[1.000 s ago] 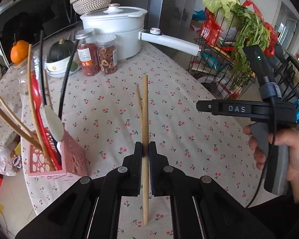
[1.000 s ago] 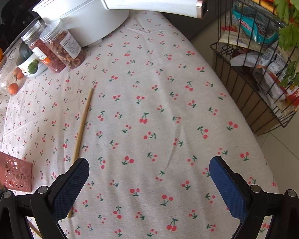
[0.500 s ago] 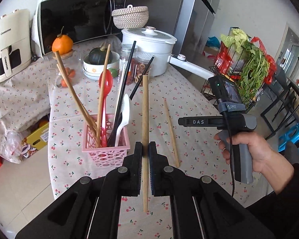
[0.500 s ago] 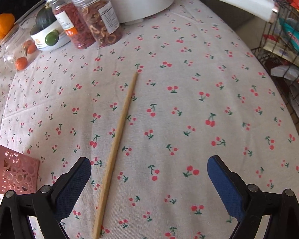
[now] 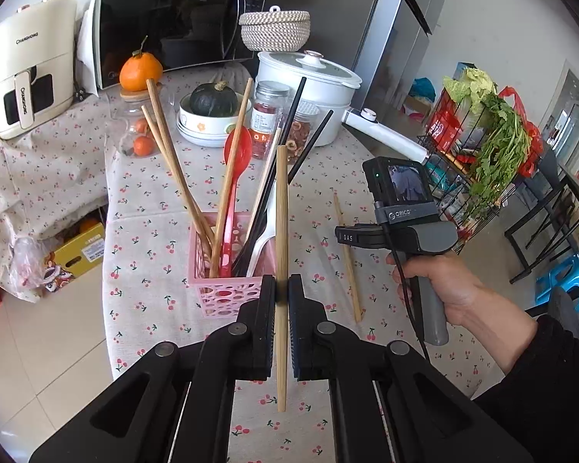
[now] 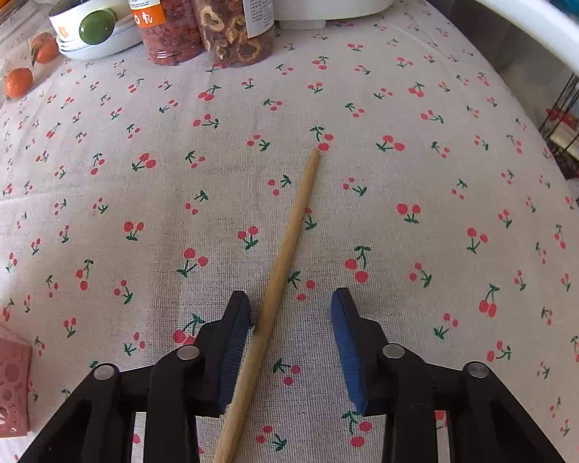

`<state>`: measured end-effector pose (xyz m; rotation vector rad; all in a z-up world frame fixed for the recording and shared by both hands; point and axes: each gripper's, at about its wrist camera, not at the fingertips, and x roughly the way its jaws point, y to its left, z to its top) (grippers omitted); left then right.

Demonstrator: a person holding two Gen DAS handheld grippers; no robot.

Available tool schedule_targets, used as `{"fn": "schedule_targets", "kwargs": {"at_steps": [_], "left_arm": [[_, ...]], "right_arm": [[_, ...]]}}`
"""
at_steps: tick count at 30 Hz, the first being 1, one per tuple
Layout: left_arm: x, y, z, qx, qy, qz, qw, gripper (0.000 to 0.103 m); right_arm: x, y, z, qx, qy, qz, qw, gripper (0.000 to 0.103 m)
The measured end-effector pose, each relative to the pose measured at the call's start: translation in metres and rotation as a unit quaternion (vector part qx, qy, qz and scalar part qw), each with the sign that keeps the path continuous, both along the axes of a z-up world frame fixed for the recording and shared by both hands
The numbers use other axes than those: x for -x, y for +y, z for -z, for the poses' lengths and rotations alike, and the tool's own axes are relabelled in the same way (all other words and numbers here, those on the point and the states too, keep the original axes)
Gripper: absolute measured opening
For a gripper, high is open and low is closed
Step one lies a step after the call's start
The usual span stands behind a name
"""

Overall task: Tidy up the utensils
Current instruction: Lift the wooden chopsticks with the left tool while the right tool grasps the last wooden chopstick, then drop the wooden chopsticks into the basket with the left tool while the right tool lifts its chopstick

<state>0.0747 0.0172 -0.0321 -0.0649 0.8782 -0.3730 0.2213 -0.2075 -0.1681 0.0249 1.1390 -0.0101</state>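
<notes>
My left gripper point(image 5: 281, 289) is shut on a wooden chopstick point(image 5: 281, 231), held upright just in front of the pink perforated basket point(image 5: 227, 293). The basket holds several chopsticks, a red spoon and a white spoon. A second wooden chopstick point(image 6: 285, 254) lies on the cherry-print tablecloth point(image 6: 405, 154). My right gripper point(image 6: 291, 328) is low over it with its jaws closing. The stick lies between them, close to the left pad point(image 6: 237, 332) and apart from the right one. In the left wrist view the right gripper point(image 5: 347, 237) hovers above that chopstick point(image 5: 347, 262), held by a hand.
Two clear jars point(image 6: 197, 7), a bowl point(image 6: 92, 38) with a squash, a white pot point(image 5: 308, 92) with a long handle point(image 6: 501, 15) and a jar of oranges stand at the back. A wire rack point(image 5: 478, 169) with greens stands right of the table. The basket corner point(image 6: 2, 386) is at the left.
My left gripper carried its chopstick closer to the pink basket. My right gripper sank toward the lying chopstick and its jaws narrowed around it.
</notes>
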Motion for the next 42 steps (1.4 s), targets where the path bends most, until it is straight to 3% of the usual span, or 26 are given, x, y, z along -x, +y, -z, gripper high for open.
{"fn": "schedule_targets", "kwargs": {"at_steps": [1,3,7,14,22,27,31,34,38,42], "left_arm": [[0.000,0.000,0.000,0.000,0.000,-0.001,1.0000,0.006],[0.000,0.003,0.000,0.001,-0.001,-0.002,1.0000,0.006],[0.004,0.007,-0.001,0.002,-0.004,-0.004,1.0000,0.006],[0.012,0.013,-0.011,0.009,-0.024,-0.009,0.9996,0.006],[0.026,0.020,-0.030,0.019,-0.055,-0.012,0.9982,0.006],[0.036,0.025,-0.052,0.038,-0.089,-0.017,0.9952,0.006],[0.042,0.036,-0.076,0.062,-0.138,-0.041,0.9877,0.006],[0.045,0.050,-0.091,0.083,-0.187,-0.077,0.9759,0.006],[0.039,0.058,-0.097,0.090,-0.227,-0.116,0.9628,0.006],[0.024,0.054,-0.092,0.081,-0.239,-0.128,0.9591,0.006]], "right_arm": [[0.000,0.002,0.000,-0.006,0.003,-0.004,1.000,0.011],[0.001,0.005,-0.001,-0.007,0.010,-0.009,1.000,0.007],[0.009,0.000,-0.011,-0.021,-0.001,0.006,1.000,0.006],[0.043,-0.018,-0.074,-0.080,-0.096,0.003,0.992,0.006],[0.097,-0.037,-0.135,-0.145,-0.188,-0.008,0.971,0.006],[0.133,-0.040,-0.168,-0.176,-0.253,-0.022,0.951,0.006],[0.152,-0.039,-0.189,-0.187,-0.298,-0.035,0.935,0.006],[0.159,-0.035,-0.197,-0.187,-0.316,-0.047,0.929,0.006],[0.159,-0.026,-0.198,-0.175,-0.319,-0.060,0.930,0.006],[0.157,-0.020,-0.196,-0.174,-0.315,-0.067,0.930,0.006]]}}
